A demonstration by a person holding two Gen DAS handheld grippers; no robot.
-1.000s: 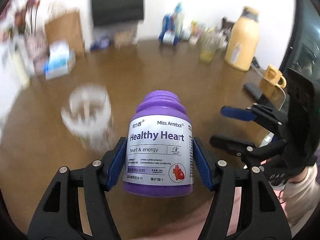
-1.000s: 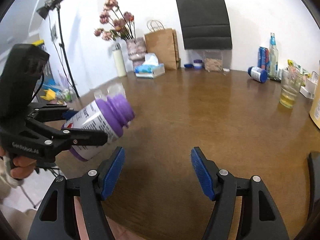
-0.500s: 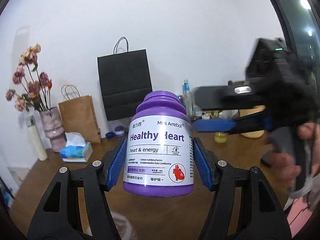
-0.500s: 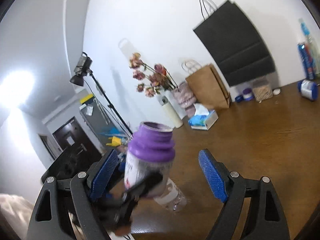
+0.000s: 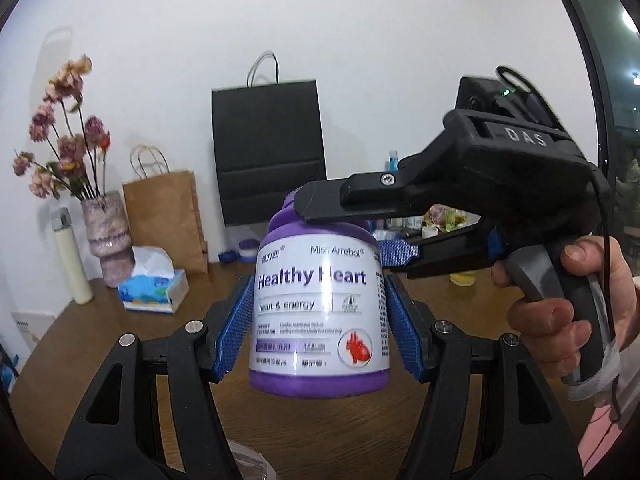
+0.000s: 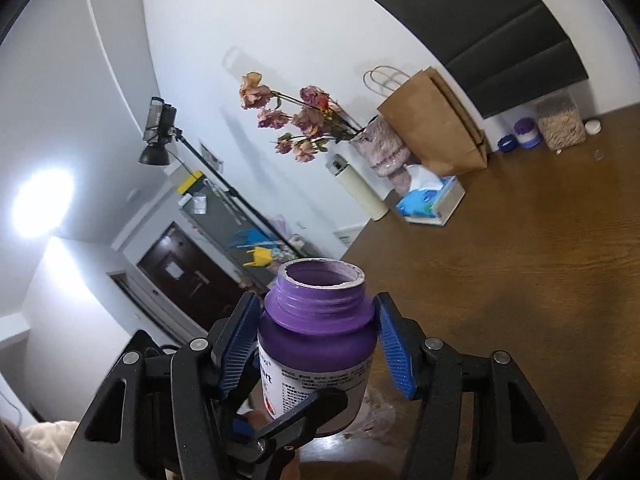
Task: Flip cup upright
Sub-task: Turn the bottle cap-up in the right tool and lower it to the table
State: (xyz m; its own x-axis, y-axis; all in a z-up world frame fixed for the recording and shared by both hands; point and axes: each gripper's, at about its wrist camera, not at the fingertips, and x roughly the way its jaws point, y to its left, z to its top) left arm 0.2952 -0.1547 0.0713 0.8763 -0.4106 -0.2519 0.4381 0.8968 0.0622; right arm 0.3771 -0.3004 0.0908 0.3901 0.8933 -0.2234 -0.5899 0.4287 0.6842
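Observation:
A purple "Healthy Heart" bottle [image 5: 316, 312] with no lid stands upright in the air, and my left gripper [image 5: 316, 304] is shut on its labelled body. My right gripper [image 6: 316, 340] is open and straddles the bottle's [image 6: 316, 344] shoulder just below the open neck, its blue pads close beside it. In the left wrist view the right gripper [image 5: 348, 228] comes in from the right, held by a hand [image 5: 560, 320]. A clear plastic cup [image 5: 248, 460] peeks in at the bottom edge, on the table below. The same clear cup [image 6: 376, 412] shows dimly under the bottle; I cannot tell how it lies.
The brown wooden table [image 6: 520, 280] stretches away. At its back edge stand a tissue box [image 5: 154, 286], a vase of dried flowers [image 5: 106, 236], a white flask [image 5: 74, 256], a brown paper bag [image 5: 164, 216] and a black bag [image 5: 268, 152]. A lamp stand [image 6: 160, 132] is left of the table.
The left gripper tilted up from the table with the bottle, then held steady. The right gripper swung in and now brackets the bottle's top.

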